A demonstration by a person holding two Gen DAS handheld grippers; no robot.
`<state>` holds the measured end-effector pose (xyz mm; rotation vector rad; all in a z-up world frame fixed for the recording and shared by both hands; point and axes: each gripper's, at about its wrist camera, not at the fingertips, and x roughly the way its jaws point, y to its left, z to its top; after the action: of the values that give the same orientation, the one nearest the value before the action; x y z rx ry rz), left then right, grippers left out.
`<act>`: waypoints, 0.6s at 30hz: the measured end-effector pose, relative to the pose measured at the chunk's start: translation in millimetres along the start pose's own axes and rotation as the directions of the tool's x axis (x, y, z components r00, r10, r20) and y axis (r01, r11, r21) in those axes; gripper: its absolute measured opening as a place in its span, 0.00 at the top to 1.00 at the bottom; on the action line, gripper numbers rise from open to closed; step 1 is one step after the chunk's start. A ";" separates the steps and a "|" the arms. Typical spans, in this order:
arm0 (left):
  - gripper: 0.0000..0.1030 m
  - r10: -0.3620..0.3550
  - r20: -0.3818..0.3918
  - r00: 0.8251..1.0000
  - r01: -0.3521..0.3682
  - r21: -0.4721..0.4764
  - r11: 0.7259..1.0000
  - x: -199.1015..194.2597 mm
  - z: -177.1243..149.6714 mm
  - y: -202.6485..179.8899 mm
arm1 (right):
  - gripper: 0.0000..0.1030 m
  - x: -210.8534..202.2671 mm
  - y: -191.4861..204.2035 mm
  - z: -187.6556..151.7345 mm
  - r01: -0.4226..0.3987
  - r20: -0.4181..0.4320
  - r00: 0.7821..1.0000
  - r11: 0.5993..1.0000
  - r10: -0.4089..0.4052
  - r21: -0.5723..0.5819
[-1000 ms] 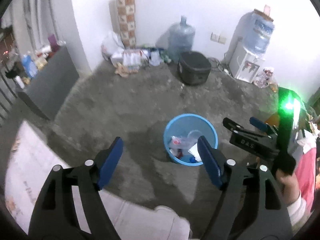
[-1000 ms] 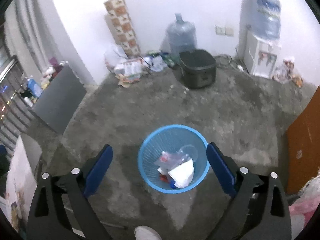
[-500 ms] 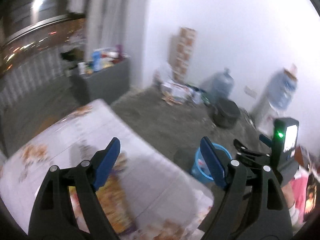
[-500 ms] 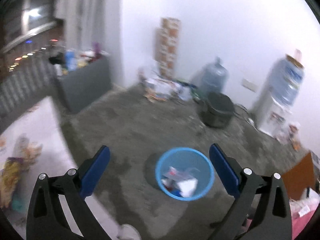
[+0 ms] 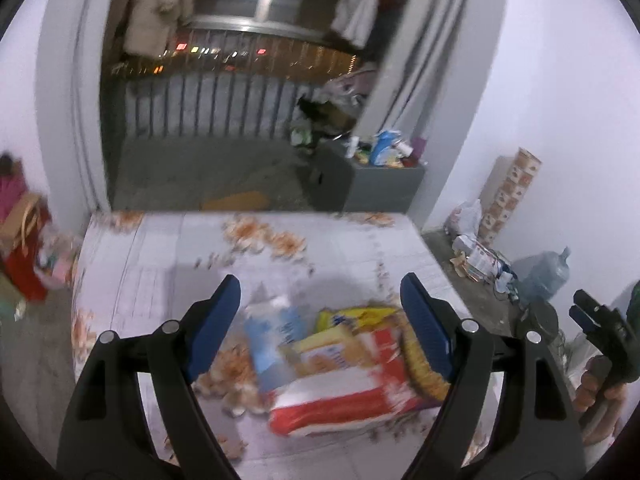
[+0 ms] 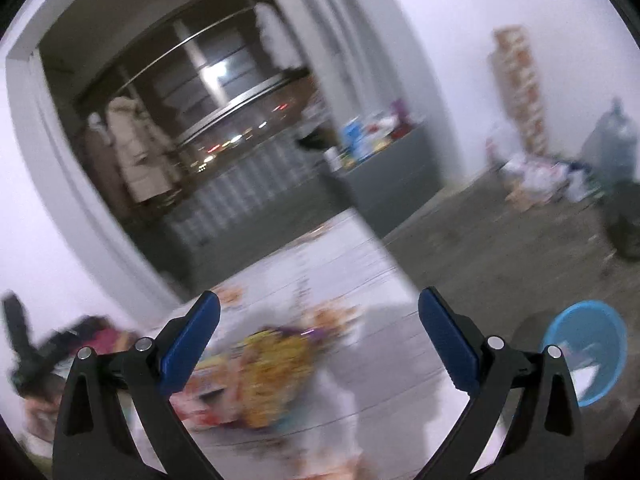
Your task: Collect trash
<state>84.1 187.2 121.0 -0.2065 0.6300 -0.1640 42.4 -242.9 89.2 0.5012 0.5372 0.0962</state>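
**Both grippers empty above the litter on the patterned surface**

Bare concrete floor (image 6: 492,256), white walls and an opening onto a dark railed balcony (image 5: 208,108) make up the room. A white surface (image 5: 200,252) with an orange floral print takes up the near ground in both views; both views are blurred.

Trash: a heap of packaging lies on the near right part of the surface. It comprises a red-and-white bag (image 5: 344,400), a yellow packet (image 5: 352,316) and a pale blue-and-white carton (image 5: 272,340), all overlapping or touching. In the right wrist view the same heap appears as a yellow smear (image 6: 276,368) with reddish pieces, too blurred to separate.

Left gripper (image 5: 320,320): fingers (image 5: 216,320) spread wide, nothing between them, pads clear of the heap, which shows beyond and below them.

Right gripper (image 6: 320,340): fingers (image 6: 448,344) likewise spread wide and empty, held above the heap. In the left wrist view it appears at the right edge, carried by a hand (image 5: 600,396).

Bin: a blue basket (image 6: 588,348) stands on the floor off the right edge of the surface, well apart from the heap, with pale items inside.

Background: a grey cabinet (image 5: 380,184) loaded with bottles stands by the balcony opening; a large water bottle (image 5: 544,276) and loose clutter lie along the wall.
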 end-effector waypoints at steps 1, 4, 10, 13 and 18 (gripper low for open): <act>0.25 -0.004 -0.011 1.000 0.004 -0.016 1.000 0.8 -3.7 14.3 | 0.06 6.6 9.8 -2.6 -0.029 -0.034 0.999 1.000 0.029 0.005; 0.25 -0.021 -0.033 0.999 0.020 -0.049 0.999 11.9 -14.8 44.2 | 0.06 21.7 29.0 -12.6 -0.091 -0.098 0.991 0.995 0.093 0.027; 0.25 -0.070 -0.121 0.990 0.053 -0.135 0.989 49.2 -34.6 96.0 | 0.18 75.0 69.7 -42.5 -0.204 -0.285 0.927 0.965 0.244 0.162; 0.25 -0.098 -0.148 0.984 0.077 -0.145 0.986 62.4 -40.3 107.6 | 0.27 101.7 85.3 -54.5 -0.186 -0.369 0.897 0.964 0.245 0.189; 0.32 -0.126 -0.189 0.974 0.100 -0.143 0.985 87.1 -43.4 118.3 | 0.40 130.1 110.3 -58.9 -0.191 -0.458 0.855 0.970 0.241 0.154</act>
<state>138.0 276.8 9.0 -0.3586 0.8284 -0.2548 128.3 -92.7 37.9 0.6431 0.9710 0.4188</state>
